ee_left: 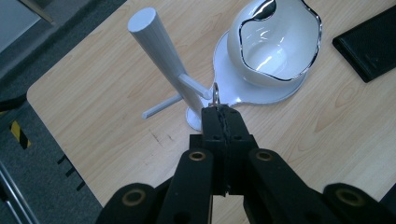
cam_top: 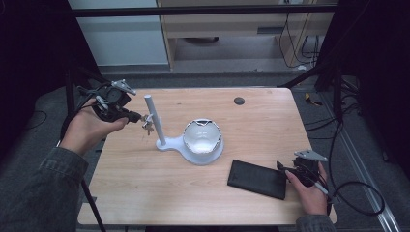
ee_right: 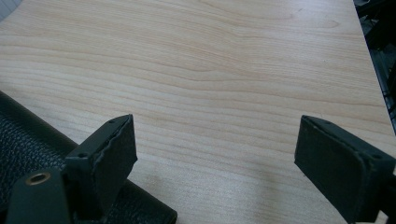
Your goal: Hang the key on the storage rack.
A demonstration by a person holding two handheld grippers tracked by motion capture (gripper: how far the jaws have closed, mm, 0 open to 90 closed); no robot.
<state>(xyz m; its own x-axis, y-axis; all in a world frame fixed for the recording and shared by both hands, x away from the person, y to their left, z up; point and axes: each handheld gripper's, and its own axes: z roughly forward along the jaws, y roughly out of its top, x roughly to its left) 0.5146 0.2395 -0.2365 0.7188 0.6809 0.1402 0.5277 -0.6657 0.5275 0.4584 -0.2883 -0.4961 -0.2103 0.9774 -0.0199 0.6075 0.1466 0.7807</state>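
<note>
Left gripper [ee_left: 219,114]: jaws closed on a key ring [ee_left: 216,94]; keys [cam_top: 147,124] hang just below the tips in the high view.
Peg [ee_left: 196,87]: a short arm sticking out from the white post [ee_left: 161,46], just ahead of the ring and touching or nearly touching it; I cannot tell whether the ring is over it.
Peg axis: runs out sideways from the post toward the jaw tips, tilted slightly up.
Bowl [ee_left: 275,42]: beyond the post, on the stand's base [ee_left: 224,56].
Right gripper [ee_right: 215,149]: jaws wide apart, nothing held, resting low over the table [ee_right: 224,60].
Wallet [cam_top: 257,178]: just left of the right tips, its edge under the left jaw.
Nearer hand: the left, judged to be the one working the hook.
</note>
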